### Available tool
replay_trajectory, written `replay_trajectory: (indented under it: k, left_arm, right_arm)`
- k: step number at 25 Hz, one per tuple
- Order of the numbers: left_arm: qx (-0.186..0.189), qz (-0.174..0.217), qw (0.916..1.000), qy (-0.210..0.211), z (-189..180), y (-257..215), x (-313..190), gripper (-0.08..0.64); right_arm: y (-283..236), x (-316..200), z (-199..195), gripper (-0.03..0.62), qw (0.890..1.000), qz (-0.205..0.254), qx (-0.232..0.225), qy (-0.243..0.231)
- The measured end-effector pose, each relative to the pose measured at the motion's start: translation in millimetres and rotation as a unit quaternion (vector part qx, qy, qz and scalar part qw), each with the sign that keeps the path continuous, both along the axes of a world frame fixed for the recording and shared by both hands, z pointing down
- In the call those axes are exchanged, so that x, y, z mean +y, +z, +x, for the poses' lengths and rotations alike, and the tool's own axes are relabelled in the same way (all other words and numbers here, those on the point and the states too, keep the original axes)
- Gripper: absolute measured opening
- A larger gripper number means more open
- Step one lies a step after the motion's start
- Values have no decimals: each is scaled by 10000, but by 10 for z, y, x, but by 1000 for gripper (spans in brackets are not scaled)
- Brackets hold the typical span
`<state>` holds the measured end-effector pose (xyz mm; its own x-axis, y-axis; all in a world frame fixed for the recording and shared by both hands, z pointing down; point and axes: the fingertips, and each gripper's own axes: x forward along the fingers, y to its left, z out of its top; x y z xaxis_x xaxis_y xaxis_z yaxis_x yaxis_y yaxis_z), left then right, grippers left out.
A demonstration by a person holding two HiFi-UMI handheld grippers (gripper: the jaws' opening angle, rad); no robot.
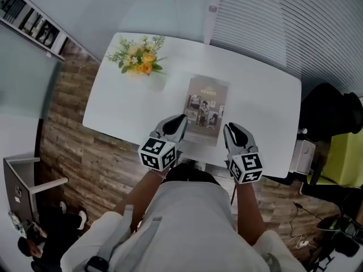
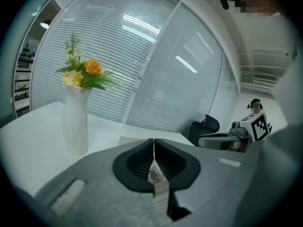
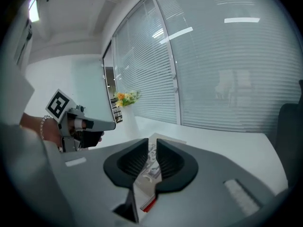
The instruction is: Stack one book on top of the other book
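Note:
A book (image 1: 207, 103) with a grey-brown cover and small photos lies flat on the white table (image 1: 125, 106), near its front edge. I cannot tell whether a second book lies under it. My left gripper (image 1: 179, 121) hangs over the book's near left corner and my right gripper (image 1: 231, 129) over its near right corner. In the left gripper view the gripper (image 2: 153, 141) has its jaws shut tip to tip, the book (image 2: 130, 140) flat beyond them. In the right gripper view the gripper (image 3: 152, 143) shows a narrow gap, with the book (image 3: 168, 138) seen below through it, not pinched.
A white vase of yellow and orange flowers (image 1: 139, 58) stands at the table's far left. A black chair (image 1: 329, 109) is off the right end. Window blinds run behind the table. Wood floor and a white cabinet (image 1: 22, 186) are at the left.

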<state>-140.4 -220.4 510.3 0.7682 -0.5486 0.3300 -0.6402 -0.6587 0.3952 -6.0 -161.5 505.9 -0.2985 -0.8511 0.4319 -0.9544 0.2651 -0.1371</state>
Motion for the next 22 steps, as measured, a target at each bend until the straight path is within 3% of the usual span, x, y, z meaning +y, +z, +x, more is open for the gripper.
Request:
replay_trajectory:
  k: [14, 22]
  left_arm:
    - [341, 751, 9962, 288, 131, -883, 172, 5]
    - [439, 1058, 9921, 511, 183, -1268, 318, 5]
  right_arm:
    - [-952, 129, 6, 26, 9963, 786, 342, -84]
    - [-1332, 215, -56, 21, 9938, 1016, 413, -157]
